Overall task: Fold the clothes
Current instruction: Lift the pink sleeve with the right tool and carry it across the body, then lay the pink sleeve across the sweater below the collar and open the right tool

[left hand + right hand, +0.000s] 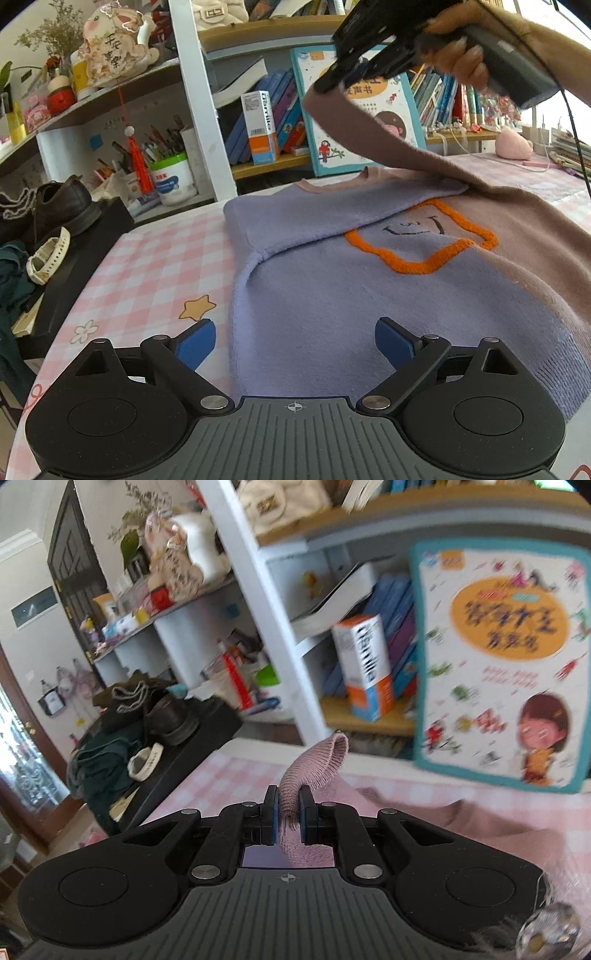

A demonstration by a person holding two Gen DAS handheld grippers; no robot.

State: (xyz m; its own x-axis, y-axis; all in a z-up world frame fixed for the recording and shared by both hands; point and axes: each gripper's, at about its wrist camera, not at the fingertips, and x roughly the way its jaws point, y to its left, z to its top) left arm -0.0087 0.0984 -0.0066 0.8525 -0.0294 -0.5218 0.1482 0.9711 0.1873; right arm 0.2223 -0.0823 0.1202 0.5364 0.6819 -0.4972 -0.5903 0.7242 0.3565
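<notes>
From the left wrist view I find the sweater [332,295] lying flat on the counter [147,258], which wears a pink checked cloth; the garment fills the centre and right of the frame, lilac on its left part and dusty pink on its right, with an orange outlined square [421,240] at mid-frame. The lilac sleeve is already folded across the chest, its edge running diagonally over the upper corner of that square. My left gripper [295,347] sits at the bottom centre of the frame with its 2 blue pads wide apart, holding nothing, poised just above the lower hem area of the sweater. At the upper right of the same frame I see my right gripper [325,83], carried in a hand [458,51], raised clear of the counter with the pink sleeve [369,136] hanging from it in a taut band that slopes down to the right shoulder of the garment. The right wrist view confirms the hold: the right gripper [289,812] is closed tight on the ribbed cuff [317,764], the pads pressing the fabric from both sides and a loop of cuff standing up past the fingertips at centre frame. That view is blurred. Behind the counter stands a bookshelf [258,33], with a large picture book [498,664] propped upright at the right of the frame and a white and orange box [260,125] beside it. A black box [85,254] at the left edge carries a brown shoe [62,206] and a white watch [50,258].
</notes>
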